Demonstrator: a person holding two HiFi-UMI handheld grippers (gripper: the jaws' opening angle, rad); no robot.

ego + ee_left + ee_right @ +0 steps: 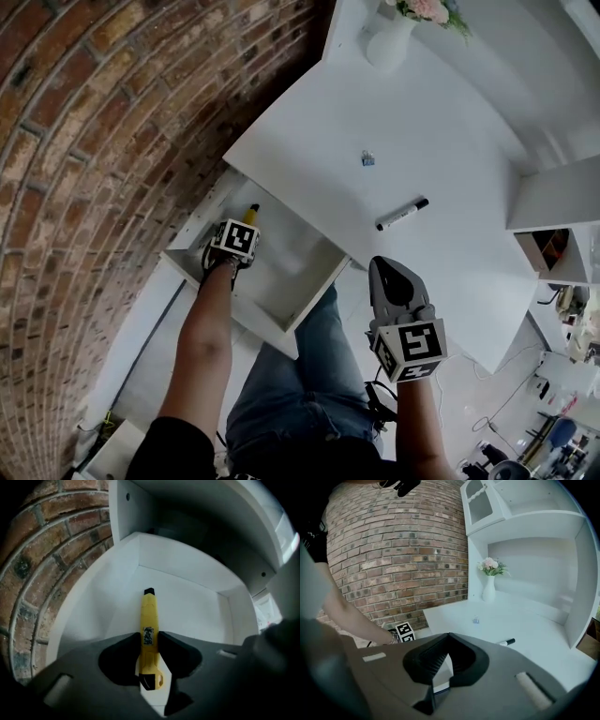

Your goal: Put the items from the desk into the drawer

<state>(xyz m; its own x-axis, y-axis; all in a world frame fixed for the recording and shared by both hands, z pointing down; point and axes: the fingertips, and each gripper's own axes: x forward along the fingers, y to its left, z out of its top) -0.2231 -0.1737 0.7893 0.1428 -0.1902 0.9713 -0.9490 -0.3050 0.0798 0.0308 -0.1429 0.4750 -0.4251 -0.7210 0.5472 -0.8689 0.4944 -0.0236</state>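
The left gripper (150, 638) pinches a yellow knife (149, 613) at its middle, pointing down into the open drawer (197, 604) at the centre of its view. Released too high, the knife could bounce or skid into a wall. The right gripper (449, 635), fingers together and empty, hangs at the desk (441, 141) edge near the marker (402, 214); a careless swing could knock it off.
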